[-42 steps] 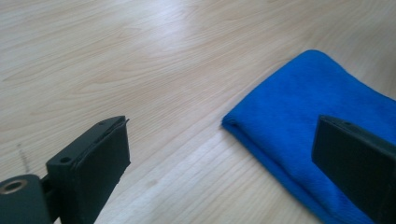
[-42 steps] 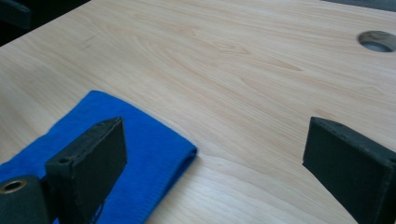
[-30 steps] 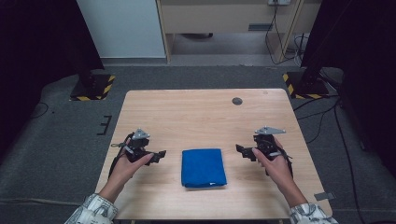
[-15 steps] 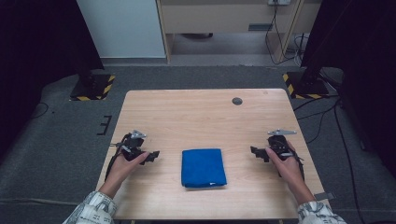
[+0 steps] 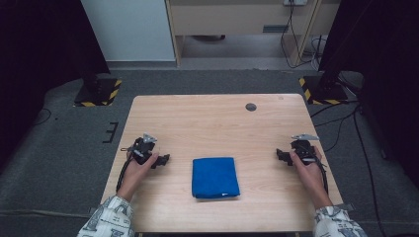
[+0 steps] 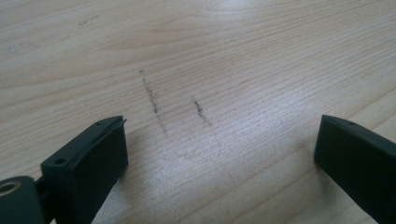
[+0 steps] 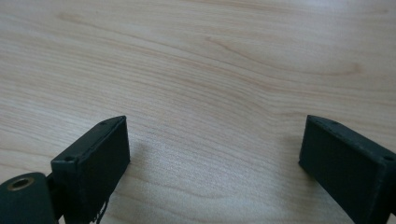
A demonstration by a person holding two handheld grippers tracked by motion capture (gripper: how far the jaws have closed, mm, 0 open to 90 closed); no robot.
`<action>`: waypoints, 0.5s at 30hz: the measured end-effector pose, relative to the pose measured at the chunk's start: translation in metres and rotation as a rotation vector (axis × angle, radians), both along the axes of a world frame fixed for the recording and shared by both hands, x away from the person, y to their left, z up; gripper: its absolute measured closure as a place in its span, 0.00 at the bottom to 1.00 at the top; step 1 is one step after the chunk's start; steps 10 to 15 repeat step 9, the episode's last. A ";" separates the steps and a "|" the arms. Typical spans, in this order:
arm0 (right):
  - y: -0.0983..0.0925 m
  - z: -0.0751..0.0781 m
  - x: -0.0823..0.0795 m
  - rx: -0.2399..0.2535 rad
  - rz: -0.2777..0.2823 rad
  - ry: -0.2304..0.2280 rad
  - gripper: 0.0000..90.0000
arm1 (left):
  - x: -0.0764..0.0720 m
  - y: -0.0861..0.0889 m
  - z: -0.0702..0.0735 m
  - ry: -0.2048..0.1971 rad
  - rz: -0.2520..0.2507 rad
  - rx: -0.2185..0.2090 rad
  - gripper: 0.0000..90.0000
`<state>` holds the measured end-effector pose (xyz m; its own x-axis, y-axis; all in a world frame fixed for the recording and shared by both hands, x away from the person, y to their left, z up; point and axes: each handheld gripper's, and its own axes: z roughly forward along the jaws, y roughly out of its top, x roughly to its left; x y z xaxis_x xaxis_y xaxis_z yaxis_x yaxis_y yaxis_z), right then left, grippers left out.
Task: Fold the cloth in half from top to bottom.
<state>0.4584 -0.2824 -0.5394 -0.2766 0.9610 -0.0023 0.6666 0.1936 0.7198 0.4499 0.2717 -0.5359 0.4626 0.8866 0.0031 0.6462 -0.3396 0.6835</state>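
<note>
1. A pale wooden counter (image 5: 217, 123) stands on a grey carpeted floor, with a small dark round disc (image 5: 251, 106) near its far edge.
2. A folded square of bright blue cloth (image 5: 215, 177) lies flat near the person's side, midway between both hands and touching neither.
3. The left tool (image 5: 159, 160) rests low on the wood, well apart from the cloth, jaws spread wide around nothing.
4. The right tool (image 5: 281, 155) sits likewise on the opposite side, jaws wide apart and empty.
5. Both point inward towards the cloth, likely so each can take one side of it.
6. Faint dark scuff marks (image 6: 154, 100) streak the wood ahead of the left tool.
</note>
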 end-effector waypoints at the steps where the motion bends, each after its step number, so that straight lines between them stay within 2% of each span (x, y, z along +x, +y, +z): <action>1: 0.003 0.000 0.000 0.001 0.011 0.001 0.09 | -0.001 0.001 -0.002 -0.019 0.003 -0.010 0.00; 3: 0.012 0.000 -0.001 -0.001 0.033 0.002 0.06 | -0.001 0.001 -0.002 -0.019 0.004 -0.009 0.00; 6: 0.019 -0.001 -0.001 -0.007 0.035 0.016 0.01 | -0.001 0.001 -0.002 -0.019 0.004 -0.009 0.00; 7: 0.023 -0.001 -0.005 -0.008 -0.013 0.018 0.01 | -0.001 0.001 -0.002 -0.019 0.005 -0.009 0.00; 9: 0.023 -0.001 -0.006 -0.005 -0.031 0.019 0.01 | -0.001 0.001 -0.002 -0.019 0.005 -0.009 0.00; 15: 0.023 -0.001 -0.006 -0.005 -0.031 0.019 0.01 | -0.001 0.001 -0.002 -0.019 0.005 -0.009 0.00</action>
